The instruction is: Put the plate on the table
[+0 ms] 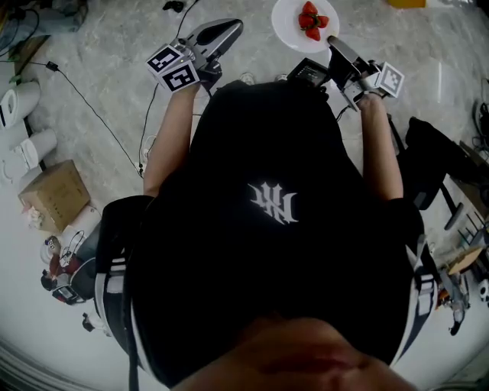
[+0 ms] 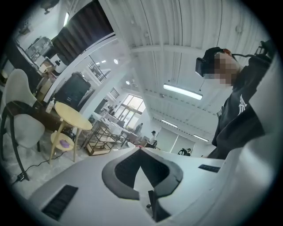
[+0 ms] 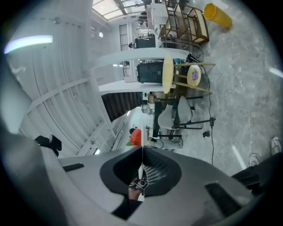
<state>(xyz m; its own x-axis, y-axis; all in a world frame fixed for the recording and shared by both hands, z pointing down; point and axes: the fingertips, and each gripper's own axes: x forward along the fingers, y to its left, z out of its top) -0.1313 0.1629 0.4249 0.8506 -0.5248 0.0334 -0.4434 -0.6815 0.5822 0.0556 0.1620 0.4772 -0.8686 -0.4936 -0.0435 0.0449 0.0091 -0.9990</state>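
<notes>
One plate point(image 1: 286, 27): we hold it level so its strawberries point(image 1: 312, 21) stay.
Right hand-held gripper point(image 1: 334, 42): clamps its near rim.
Left hand-held gripper point(image 1: 229, 29): closed, empty.

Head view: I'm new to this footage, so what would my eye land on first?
The white plate of red strawberries at the top, its rim clamped in the right gripper over the marble floor. Then the person's black cap, filling the middle, with the left gripper shut and empty at upper left.
</notes>
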